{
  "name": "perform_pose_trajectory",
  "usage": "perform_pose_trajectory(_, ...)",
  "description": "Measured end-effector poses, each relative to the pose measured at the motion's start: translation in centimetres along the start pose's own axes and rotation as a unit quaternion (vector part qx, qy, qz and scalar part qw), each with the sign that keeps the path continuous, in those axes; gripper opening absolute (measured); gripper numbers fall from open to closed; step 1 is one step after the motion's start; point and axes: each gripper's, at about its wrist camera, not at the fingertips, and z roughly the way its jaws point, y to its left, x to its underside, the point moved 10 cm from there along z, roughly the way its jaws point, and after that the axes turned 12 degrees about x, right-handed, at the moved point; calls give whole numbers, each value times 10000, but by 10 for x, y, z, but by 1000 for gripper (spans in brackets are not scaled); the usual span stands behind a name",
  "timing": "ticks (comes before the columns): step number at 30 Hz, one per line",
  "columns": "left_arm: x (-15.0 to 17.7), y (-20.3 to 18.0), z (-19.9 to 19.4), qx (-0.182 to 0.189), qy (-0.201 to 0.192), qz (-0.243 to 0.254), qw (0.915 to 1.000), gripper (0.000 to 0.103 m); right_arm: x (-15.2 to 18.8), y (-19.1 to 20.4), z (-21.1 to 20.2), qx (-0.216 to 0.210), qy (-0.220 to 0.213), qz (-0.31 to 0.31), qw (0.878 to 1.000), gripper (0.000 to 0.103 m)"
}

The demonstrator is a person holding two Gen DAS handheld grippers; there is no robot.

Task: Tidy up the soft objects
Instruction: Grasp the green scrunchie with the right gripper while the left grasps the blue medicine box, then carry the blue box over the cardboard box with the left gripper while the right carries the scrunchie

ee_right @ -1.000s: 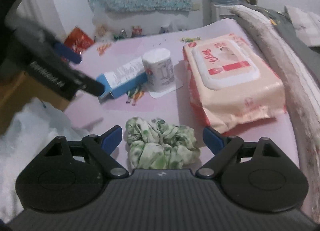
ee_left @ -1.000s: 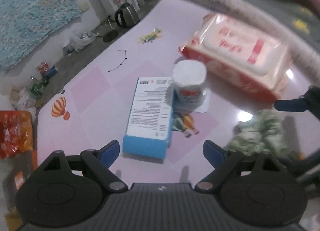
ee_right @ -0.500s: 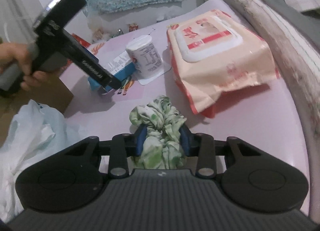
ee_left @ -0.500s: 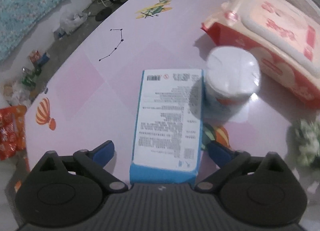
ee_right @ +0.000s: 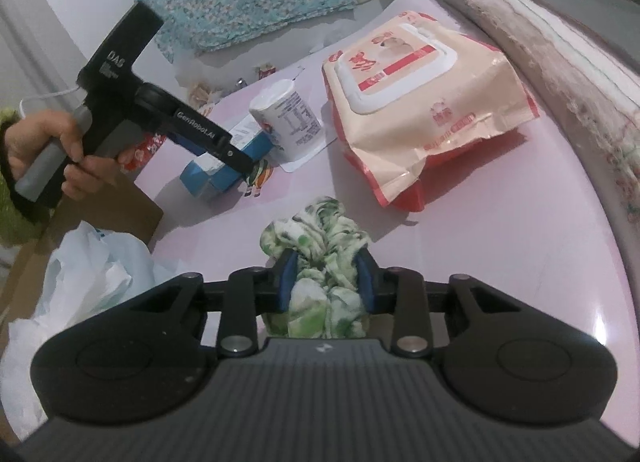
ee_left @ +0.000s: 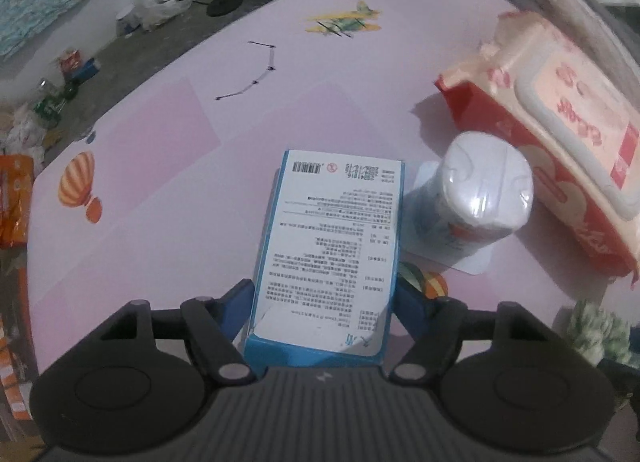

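Scrunchie: a crumpled green-and-white fabric scrunchie (ee_right: 320, 258) lies on the near part of the pink worktop (ee_right: 500, 246), pinched between the blue pads of the right tongs (ee_right: 325, 280); its cloth bulges out in front of and behind the pads.
Right tongs: their jaws have just been closing and now press on the scrunchie from both sides.
Box: a flat blue-and-white cardboard box (ee_left: 332, 238) with small printed text lies on the worktop, its near end between the blue pads of the left tongs (ee_left: 325, 302).
Left tongs: pointing steeply down, their jaws have just been closing around the box; the pads sit against its long sides and appear to grip it.
Hand: in the right wrist view a person's hand (ee_right: 60, 153) holds the grey handle of the left tongs, well apart from the scrunchie.
Roll: a small white plastic-wrapped cylinder (ee_left: 476, 209) stands upright just beside the box.
Wipes pack: a large peach-and-red soft pack of wet wipes (ee_right: 424, 101) with a white lid lies beyond the roll, near the worktop's far edge.
Bag: a white plastic bag (ee_right: 80, 274) lies beside the worktop's near left edge.
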Motion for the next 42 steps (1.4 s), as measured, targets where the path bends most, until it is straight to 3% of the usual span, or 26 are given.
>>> perform_pose_trajectory(10,3,14,-59,286,-586,-736,9952,74,6,-9,-20,-52,-80,691,9976,12)
perform_pose_trajectory(22,15,-4,-156,777,-1532,-830,9816,74,20,-17,-70,-48,-414,1191,9920,10)
perform_pose_trajectory(30,54,-8,-246,969,-2292,-838,9649,74,17,-17,-108,-248,-749,1392,9871,10)
perform_pose_trajectory(36,105,9,-304,963,-2751,-1003,9513,74,10,-7,-127,-356,-885,1373,9859,10)
perform_pose_trajectory(38,126,17,-316,925,-2827,-1080,9486,74,8,-2,-125,-216,-856,1182,9891,13)
perform_pose_trajectory(40,147,26,-325,907,-2889,-1216,9453,74,6,1,-118,135,-824,833,9930,31)
perform_pose_trajectory(42,171,35,-332,849,-2952,-1364,9418,74,4,4,-106,479,-779,461,9947,72)
